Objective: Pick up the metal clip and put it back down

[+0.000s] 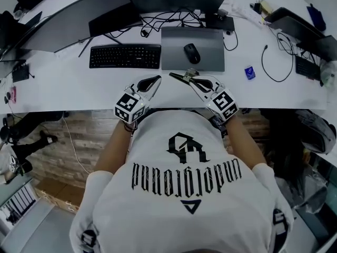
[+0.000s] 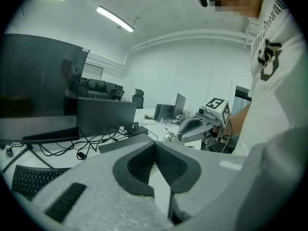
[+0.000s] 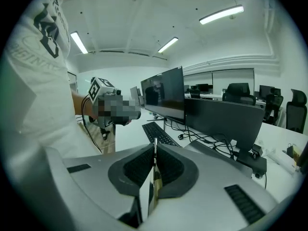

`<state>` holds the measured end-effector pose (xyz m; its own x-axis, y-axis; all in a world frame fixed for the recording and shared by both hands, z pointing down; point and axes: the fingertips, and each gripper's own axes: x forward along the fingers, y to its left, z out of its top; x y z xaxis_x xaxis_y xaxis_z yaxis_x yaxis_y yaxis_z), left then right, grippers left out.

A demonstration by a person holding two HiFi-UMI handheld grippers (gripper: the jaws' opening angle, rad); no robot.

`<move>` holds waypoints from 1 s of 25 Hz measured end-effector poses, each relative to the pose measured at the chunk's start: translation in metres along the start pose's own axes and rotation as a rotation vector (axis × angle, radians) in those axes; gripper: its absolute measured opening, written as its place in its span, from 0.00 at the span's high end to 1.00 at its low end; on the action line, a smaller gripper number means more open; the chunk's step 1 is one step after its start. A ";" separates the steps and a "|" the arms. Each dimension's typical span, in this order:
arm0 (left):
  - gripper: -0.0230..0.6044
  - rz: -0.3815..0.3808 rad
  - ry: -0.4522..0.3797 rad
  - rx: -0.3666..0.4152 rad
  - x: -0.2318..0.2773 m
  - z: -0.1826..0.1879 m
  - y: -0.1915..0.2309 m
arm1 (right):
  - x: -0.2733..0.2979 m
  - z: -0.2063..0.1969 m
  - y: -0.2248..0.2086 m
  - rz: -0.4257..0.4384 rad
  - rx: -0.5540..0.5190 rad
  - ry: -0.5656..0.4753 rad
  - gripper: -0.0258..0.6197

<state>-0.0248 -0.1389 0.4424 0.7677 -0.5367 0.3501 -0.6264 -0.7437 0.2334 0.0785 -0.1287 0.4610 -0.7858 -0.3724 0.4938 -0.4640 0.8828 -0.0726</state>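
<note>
The metal clip (image 3: 154, 163) is a thin bright strip pinched edge-on between the dark pads of my right gripper (image 3: 154, 150), which is shut on it. In the head view the clip (image 1: 190, 73) shows as a small glint on top of the right gripper (image 1: 177, 76), held just above the white desk (image 1: 63, 86) near its front edge. My left gripper (image 1: 156, 80) hovers a short way to the left, tips pointing toward the right one. Its pads (image 2: 142, 163) meet with nothing between them. The left gripper view shows the right gripper (image 2: 185, 127) across from it.
A black keyboard (image 1: 125, 56) lies behind the left gripper. Behind the right gripper is a grey pad (image 1: 208, 59) with a black mouse (image 1: 191, 52) on it. Monitors (image 1: 110, 9) and tangled cables (image 1: 168, 20) line the back. A small blue object (image 1: 249, 73) sits to the right.
</note>
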 end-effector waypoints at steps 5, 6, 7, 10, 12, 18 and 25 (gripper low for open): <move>0.94 -0.024 -0.015 0.014 -0.011 0.004 0.004 | 0.004 0.008 0.003 -0.035 0.011 -0.008 0.92; 0.94 -0.030 -0.017 0.018 -0.014 0.004 0.006 | 0.005 0.010 0.005 -0.044 0.015 -0.009 0.92; 0.94 -0.036 -0.018 0.020 -0.017 0.005 0.007 | 0.007 0.012 0.006 -0.053 0.019 -0.011 0.92; 0.94 -0.059 -0.021 0.025 -0.027 0.007 0.010 | 0.010 0.020 0.013 -0.079 0.031 -0.016 0.92; 0.94 -0.077 -0.020 0.030 -0.034 0.007 0.012 | 0.013 0.025 0.018 -0.093 0.038 -0.018 0.92; 0.94 -0.117 -0.022 0.040 -0.058 0.003 0.015 | 0.021 0.039 0.037 -0.135 0.043 -0.020 0.92; 0.94 -0.160 -0.023 0.041 -0.080 -0.009 0.013 | 0.025 0.049 0.061 -0.171 0.049 -0.032 0.92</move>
<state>-0.0958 -0.1023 0.4261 0.8602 -0.4189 0.2906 -0.4904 -0.8358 0.2467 0.0103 -0.0979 0.4269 -0.7061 -0.5250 0.4752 -0.6106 0.7913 -0.0329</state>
